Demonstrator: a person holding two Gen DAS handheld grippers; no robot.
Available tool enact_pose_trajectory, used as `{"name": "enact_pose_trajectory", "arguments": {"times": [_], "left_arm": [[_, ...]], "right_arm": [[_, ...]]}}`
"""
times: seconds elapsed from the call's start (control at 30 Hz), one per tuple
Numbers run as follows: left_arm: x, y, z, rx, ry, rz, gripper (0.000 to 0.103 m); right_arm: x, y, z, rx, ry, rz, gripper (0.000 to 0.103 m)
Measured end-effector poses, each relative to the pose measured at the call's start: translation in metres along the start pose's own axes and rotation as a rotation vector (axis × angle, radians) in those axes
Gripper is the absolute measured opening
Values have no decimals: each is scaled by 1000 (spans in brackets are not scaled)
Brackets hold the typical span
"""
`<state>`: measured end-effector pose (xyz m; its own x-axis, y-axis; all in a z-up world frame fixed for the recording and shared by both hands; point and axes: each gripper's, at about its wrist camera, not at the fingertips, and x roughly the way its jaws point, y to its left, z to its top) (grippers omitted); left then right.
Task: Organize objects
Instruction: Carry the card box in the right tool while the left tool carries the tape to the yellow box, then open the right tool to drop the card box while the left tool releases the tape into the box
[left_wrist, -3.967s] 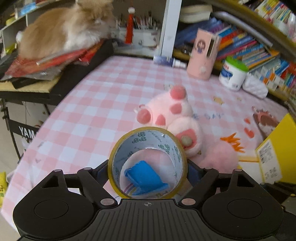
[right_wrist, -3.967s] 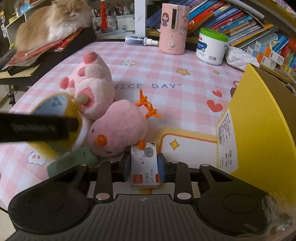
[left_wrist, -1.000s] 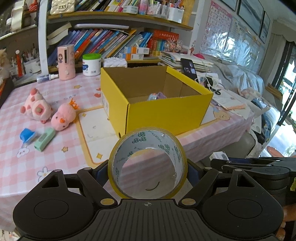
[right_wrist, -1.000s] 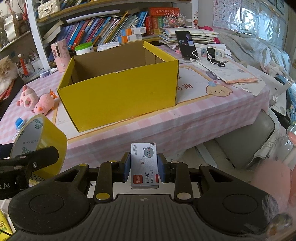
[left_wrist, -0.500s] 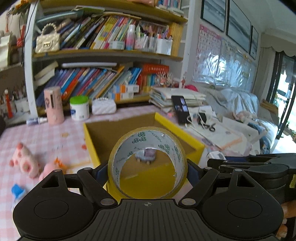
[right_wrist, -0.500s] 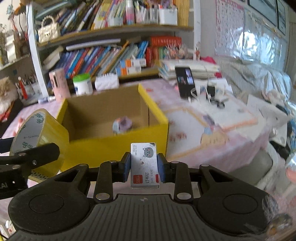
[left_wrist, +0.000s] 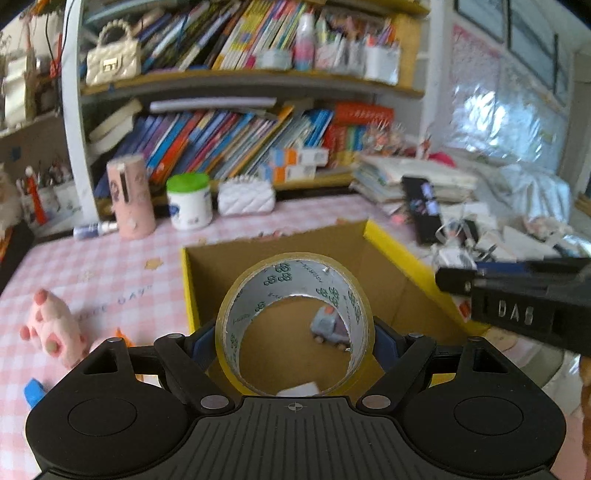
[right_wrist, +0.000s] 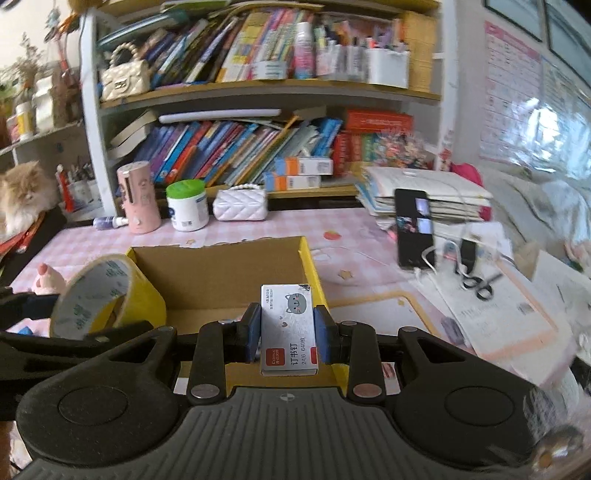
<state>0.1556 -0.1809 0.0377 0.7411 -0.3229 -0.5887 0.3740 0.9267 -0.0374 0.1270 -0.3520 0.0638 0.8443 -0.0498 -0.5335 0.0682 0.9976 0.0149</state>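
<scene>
A glossy ring of tape (left_wrist: 295, 321) fills the left gripper's (left_wrist: 295, 336) spread jaws above the yellow cardboard box (left_wrist: 399, 254), the right gripper (right_wrist: 289, 328) pinching a flat staple box (right_wrist: 289, 325).

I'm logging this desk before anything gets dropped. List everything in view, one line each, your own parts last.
Cardboard box: one, yellow outside, brown inside, open on the table.
Toy car: one, bluish grey, inside the box.
Tape roll: one, yellowish, held over the box.
Staple box: one, grey-white, held.
Plush toy: one, pink, left of the box.
Jar: one, white, green lid, by the shelf.
Cat: one, cream, far left.
Left gripper: black, gripping the tape roll.
Right gripper: black, gripping the staple box.
</scene>
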Motion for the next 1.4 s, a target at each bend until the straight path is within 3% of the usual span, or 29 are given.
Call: {"name": "enact_pose_trajectory", "arguments": {"times": [0.23,0.47,0.73,0.87,0.93,1.07,1.27,1.4], "left_arm": [[34,-3,-9,20,102,40,83],[58,-11,-5,69,203,42,84],[68,-19,0,88,233,11,85],[66,-23,1,101,212,26,86],[64,-23,1,93,200,33,86],[55,-22,2,75,162,32,88],[32,-20,2,47,102,31,89],[8,-16,3,26,33,53,96]], "right_arm": [[45,2,12,-54,63,107,28],[100,10,13,-91,220,207,28],[159,20,24,-122,383,309,28],[175,27,23,-148,473,363,28],[174,31,24,-184,471,372,30],[165,32,23,-200,428,370,49],[142,26,30,-176,272,316,53],[108,17,41,-114,154,267,60]]}}
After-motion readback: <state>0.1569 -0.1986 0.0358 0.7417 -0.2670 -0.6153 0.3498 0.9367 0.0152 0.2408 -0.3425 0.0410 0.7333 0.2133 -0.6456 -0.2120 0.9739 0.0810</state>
